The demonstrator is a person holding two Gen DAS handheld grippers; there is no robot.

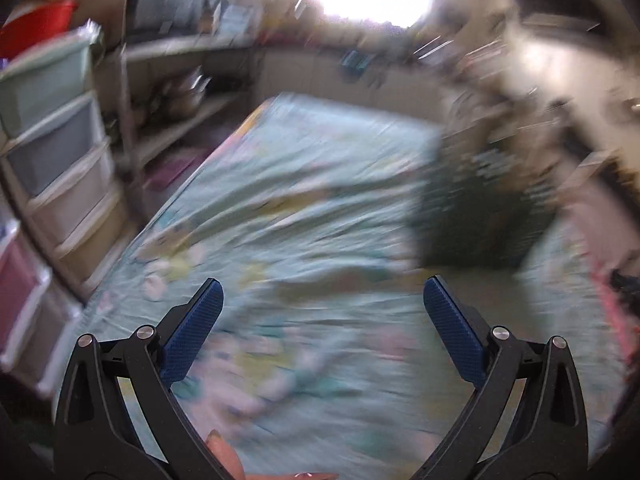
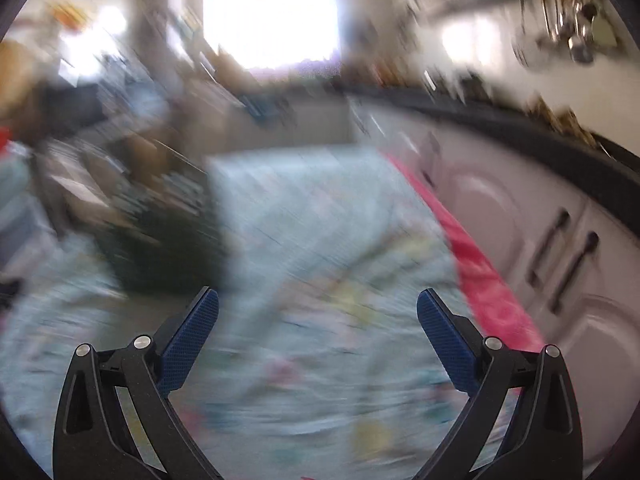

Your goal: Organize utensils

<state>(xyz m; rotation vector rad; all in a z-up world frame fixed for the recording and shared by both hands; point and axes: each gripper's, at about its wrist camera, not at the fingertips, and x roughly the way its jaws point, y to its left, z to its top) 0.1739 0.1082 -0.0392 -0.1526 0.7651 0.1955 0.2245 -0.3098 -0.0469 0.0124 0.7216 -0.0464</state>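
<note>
Cluttered kitchen, heavy motion blur; pale green patterned cloth (image 1: 304,184) over the work surface. Dark basket-like rack (image 1: 480,216) at cloth's far right in left view, far left (image 2: 160,240) in right view. No utensils discernible; location unknown. Left gripper (image 1: 323,304), right gripper (image 2: 318,312): both spread wide, holding nothing. Utensils probably rigid, slick; best gripped mid-handle.

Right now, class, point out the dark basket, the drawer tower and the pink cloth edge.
Basket (image 1: 484,216), left wrist view, its dark front wall.
Drawer tower (image 1: 60,160), left wrist view, a drawer front.
Pink edge (image 2: 476,264), right wrist view, mid-strip.
</note>
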